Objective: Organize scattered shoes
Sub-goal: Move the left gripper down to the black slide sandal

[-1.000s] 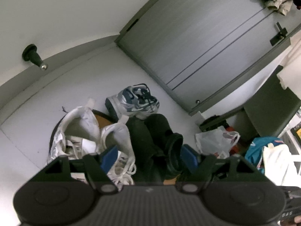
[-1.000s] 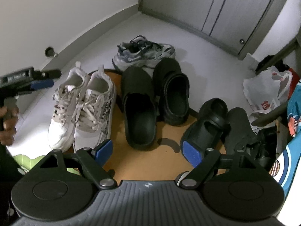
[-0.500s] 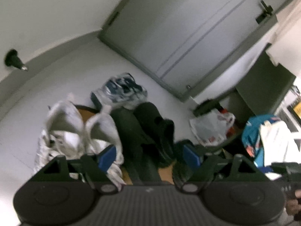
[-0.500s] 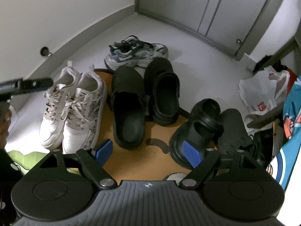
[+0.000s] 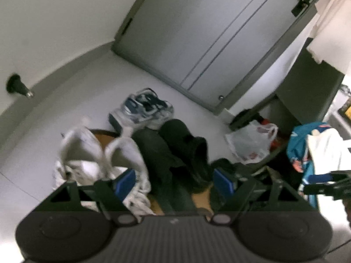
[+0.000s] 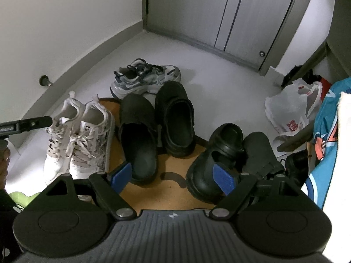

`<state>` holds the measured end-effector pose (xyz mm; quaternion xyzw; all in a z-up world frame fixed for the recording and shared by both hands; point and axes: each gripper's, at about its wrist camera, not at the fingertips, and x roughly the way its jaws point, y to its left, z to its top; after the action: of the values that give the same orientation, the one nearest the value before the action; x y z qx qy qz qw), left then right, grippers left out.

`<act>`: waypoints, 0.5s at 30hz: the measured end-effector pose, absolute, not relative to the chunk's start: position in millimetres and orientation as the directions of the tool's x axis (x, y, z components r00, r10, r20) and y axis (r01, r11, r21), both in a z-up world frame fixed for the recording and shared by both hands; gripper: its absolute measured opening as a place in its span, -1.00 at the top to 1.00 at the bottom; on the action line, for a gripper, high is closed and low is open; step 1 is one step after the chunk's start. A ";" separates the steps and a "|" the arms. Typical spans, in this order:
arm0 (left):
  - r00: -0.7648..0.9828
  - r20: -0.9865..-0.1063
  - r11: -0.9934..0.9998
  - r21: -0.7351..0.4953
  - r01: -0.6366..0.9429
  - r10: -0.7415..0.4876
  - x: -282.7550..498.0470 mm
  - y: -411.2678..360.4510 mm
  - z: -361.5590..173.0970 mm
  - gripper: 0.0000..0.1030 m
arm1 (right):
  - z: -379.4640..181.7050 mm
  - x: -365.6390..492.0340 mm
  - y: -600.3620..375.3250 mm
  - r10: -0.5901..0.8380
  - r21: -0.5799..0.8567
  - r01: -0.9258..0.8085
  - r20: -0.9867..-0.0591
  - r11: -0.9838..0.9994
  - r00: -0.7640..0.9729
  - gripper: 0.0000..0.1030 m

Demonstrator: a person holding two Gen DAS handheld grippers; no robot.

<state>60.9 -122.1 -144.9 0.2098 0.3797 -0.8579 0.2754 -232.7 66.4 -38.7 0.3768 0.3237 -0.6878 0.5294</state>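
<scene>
On a round brown mat (image 6: 171, 186) stand a pair of white sneakers (image 6: 76, 140), two black clogs (image 6: 158, 129) side by side, and another black clog pair (image 6: 228, 157) at the right. A grey-blue sneaker pair (image 6: 144, 76) lies on the floor behind the mat. My right gripper (image 6: 173, 176) hovers open above the mat's front, nothing between its blue pads. My left gripper (image 5: 174, 180) is open too, above the same shoes; the white sneakers (image 5: 98, 160) and black clogs (image 5: 175, 153) look blurred there. The left tool's tip (image 6: 24, 125) shows at the left edge.
A grey door (image 6: 241, 11) closes the back of the entryway, with a doorstop (image 6: 45, 80) on the left wall. A white plastic bag (image 6: 291, 107) and teal cloth (image 6: 329, 135) crowd the right side. Something green (image 6: 19, 196) lies at the lower left.
Both views have drawn back and up a little, so the shoes sit lower and farther off. The left view has rolled and is blurred. Neither gripper's jaws changed.
</scene>
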 end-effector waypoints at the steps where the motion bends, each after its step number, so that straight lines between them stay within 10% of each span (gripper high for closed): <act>1: -0.766 -0.565 -0.557 -0.546 0.626 -0.307 61.9 -123.7 -145.2 -0.56 | -36.0 -233.5 69.9 -0.489 -0.044 0.972 -0.858 -0.232 -0.156 -0.66; 15: -0.775 -0.582 -0.624 -0.517 0.586 -0.247 37.2 -110.7 -145.0 -0.55 | -13.6 -244.7 93.2 -0.521 -0.060 0.958 -0.829 -0.280 -0.204 -0.66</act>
<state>37.2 -110.7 -145.0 0.2349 0.3616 -0.8699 0.2394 -244.7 93.2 -13.6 0.3604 0.3032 -0.7141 0.5179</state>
